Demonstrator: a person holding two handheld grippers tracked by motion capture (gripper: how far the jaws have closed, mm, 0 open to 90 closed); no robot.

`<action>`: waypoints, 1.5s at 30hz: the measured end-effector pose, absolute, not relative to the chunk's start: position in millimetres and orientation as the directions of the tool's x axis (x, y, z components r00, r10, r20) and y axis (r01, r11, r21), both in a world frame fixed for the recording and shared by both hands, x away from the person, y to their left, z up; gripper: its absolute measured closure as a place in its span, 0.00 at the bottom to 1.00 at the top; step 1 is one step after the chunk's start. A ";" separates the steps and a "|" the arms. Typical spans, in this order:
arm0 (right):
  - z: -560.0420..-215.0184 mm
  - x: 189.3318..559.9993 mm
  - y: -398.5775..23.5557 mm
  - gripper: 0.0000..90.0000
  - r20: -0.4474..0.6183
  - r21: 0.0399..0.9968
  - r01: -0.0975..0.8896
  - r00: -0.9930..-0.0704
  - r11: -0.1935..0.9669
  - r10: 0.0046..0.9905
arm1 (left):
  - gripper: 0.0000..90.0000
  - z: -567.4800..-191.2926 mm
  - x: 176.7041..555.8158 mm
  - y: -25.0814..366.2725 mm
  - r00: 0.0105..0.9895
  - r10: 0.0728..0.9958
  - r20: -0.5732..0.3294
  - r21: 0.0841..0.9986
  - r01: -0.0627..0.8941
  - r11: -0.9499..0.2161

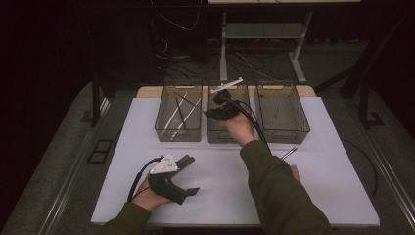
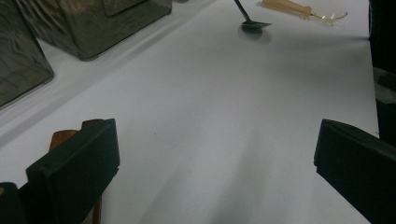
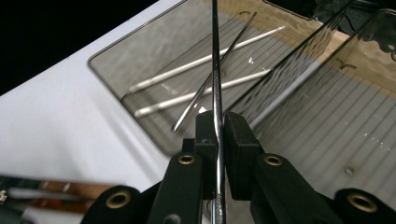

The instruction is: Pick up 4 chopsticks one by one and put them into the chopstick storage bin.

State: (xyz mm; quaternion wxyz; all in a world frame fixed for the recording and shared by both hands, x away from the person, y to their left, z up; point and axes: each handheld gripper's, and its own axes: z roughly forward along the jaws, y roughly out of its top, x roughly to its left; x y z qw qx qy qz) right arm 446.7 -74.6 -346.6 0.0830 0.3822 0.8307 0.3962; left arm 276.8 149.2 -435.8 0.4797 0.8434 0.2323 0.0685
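My right gripper (image 3: 218, 135) has its black jaws pinched tight on a thin, shiny metal rod (image 3: 215, 70), straight and smooth like a chopstick, which runs up between the pads and out past them. In my right gripper view I see it held over the left clear smoky plastic bin (image 3: 140, 93), crossing above three similar slim rods, two pale and one dark (image 3: 205, 65), that lie on the bin's ribbed floor. From the high view my right hand (image 1: 235, 125) sits at the near edge of the middle bin (image 1: 227, 132). My left gripper (image 1: 188, 174) rests low on the white table (image 1: 303, 196), jaws wide apart and holding nothing, beside a brown wooden handle (image 2: 60, 137)
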 end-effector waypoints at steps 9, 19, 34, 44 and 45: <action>-358.4 473.1 -46.8 0.94 0.154 0.690 0.611 -0.648 0.388 0.746 | 0.00 -436.3 276.9 148.2 0.884 0.454 -0.115 0.841 0.330 -0.429; -369.0 490.0 -14.8 0.94 0.139 0.661 0.640 -0.617 0.391 0.774 | 0.00 -436.0 277.1 148.1 0.884 0.452 -0.117 0.842 0.330 -0.427; -370.9 491.3 6.7 0.75 0.126 0.671 0.623 -0.631 0.403 0.766 | 0.00 -435.6 277.0 148.1 0.886 0.447 -0.120 0.847 0.326 -0.420; -355.0 478.5 -9.5 0.48 0.151 0.703 0.580 -0.688 0.412 0.710 | 0.00 -435.9 276.9 148.1 0.887 0.447 -0.116 0.846 0.324 -0.424; -352.4 476.2 -14.3 0.46 0.151 0.712 0.570 -0.695 0.411 0.703 | 0.00 -436.0 276.8 147.8 0.886 0.449 -0.118 0.847 0.326 -0.420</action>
